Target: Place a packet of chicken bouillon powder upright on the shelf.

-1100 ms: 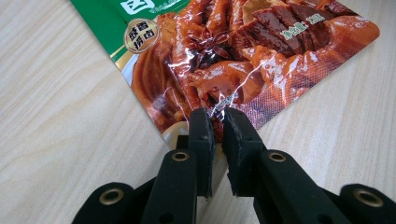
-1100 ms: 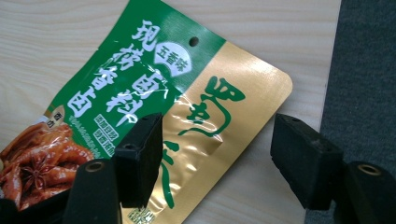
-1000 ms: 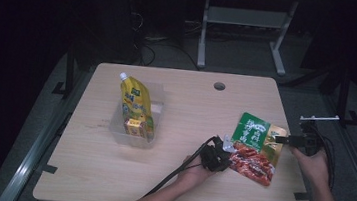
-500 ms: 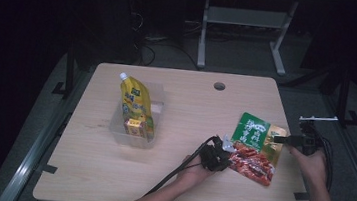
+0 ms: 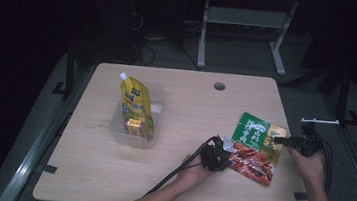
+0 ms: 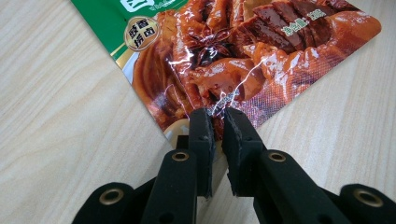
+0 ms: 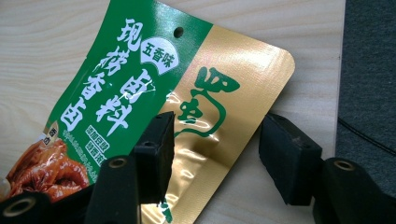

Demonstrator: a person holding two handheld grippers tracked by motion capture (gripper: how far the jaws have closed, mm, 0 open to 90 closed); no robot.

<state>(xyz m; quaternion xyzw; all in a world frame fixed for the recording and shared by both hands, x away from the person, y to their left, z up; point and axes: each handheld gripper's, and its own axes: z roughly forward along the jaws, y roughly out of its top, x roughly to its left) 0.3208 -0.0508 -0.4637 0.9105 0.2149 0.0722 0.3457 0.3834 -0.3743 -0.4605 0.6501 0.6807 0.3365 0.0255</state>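
Note:
A green, gold and red snack pouch (image 5: 256, 148) lies flat at the table's right side. My left gripper (image 5: 222, 155) is shut on the pouch's (image 6: 243, 56) red lower edge, its jaws pinching the foil (image 6: 217, 114). My right gripper (image 5: 279, 139) is open at the pouch's gold right edge; in the right gripper view its jaws straddle the gold corner (image 7: 219, 135) with a wide gap (image 7: 215, 149), one jaw over the pouch and the other over bare wood.
A clear plastic bin (image 5: 153, 109) at the table's left holds a yellow spouted pouch (image 5: 133, 103) and a small yellow-red packet (image 5: 134, 126). A cable hole (image 5: 219, 86) sits near the far edge. The table's right edge (image 7: 340, 70) is close to my right gripper.
The left gripper has drawn the pouch's lower edge slightly left and toward the person. The right gripper has stayed at the pouch's right edge.

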